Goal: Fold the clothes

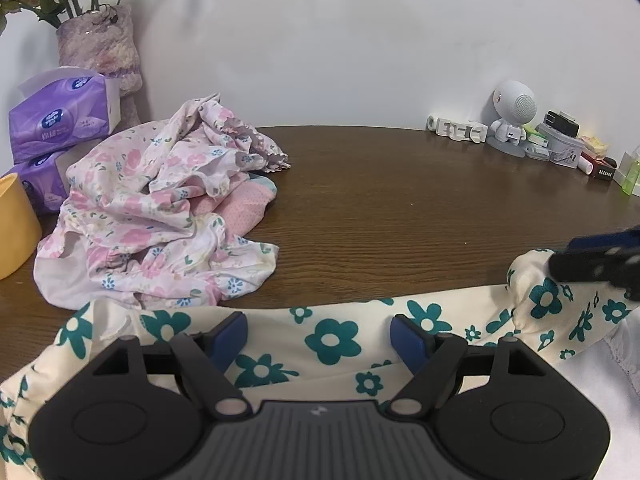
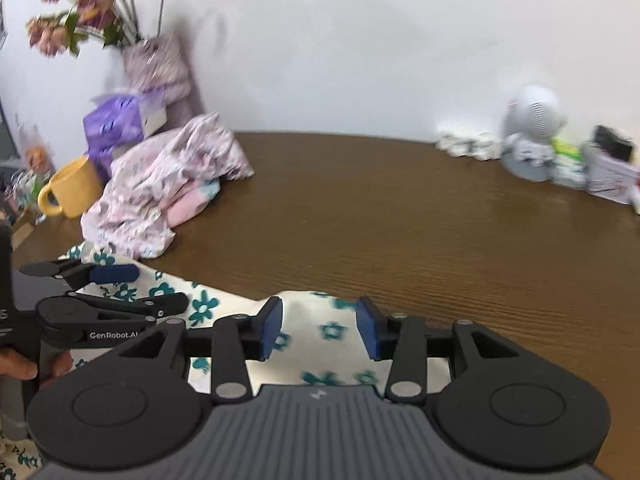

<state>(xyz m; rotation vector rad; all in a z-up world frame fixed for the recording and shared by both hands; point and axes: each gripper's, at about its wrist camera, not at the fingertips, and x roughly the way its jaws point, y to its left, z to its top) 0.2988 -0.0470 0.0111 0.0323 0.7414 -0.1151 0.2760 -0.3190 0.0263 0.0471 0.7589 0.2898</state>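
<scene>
A cream garment with teal flowers (image 1: 332, 340) lies along the near edge of the brown table (image 1: 400, 208). My left gripper (image 1: 318, 338) hovers open just over its middle, blue pads wide apart. My right gripper (image 1: 580, 264) sits at the garment's bunched right end. In the right wrist view the right gripper (image 2: 320, 328) is open, with a raised fold of the cream garment (image 2: 312, 312) between its pads but not pinched. The left gripper (image 2: 160, 286) shows at the left, open over the cloth. A crumpled pink floral pile of clothes (image 1: 160, 208) (image 2: 160, 188) lies at the back left.
Purple tissue packs (image 1: 60, 116), a yellow mug (image 2: 72, 188) and a vase of flowers (image 1: 100, 44) stand behind the pile. A white robot-shaped speaker (image 1: 512, 120) and small boxes sit at the back right by the wall. A hand (image 2: 20, 364) holds the left gripper's handle.
</scene>
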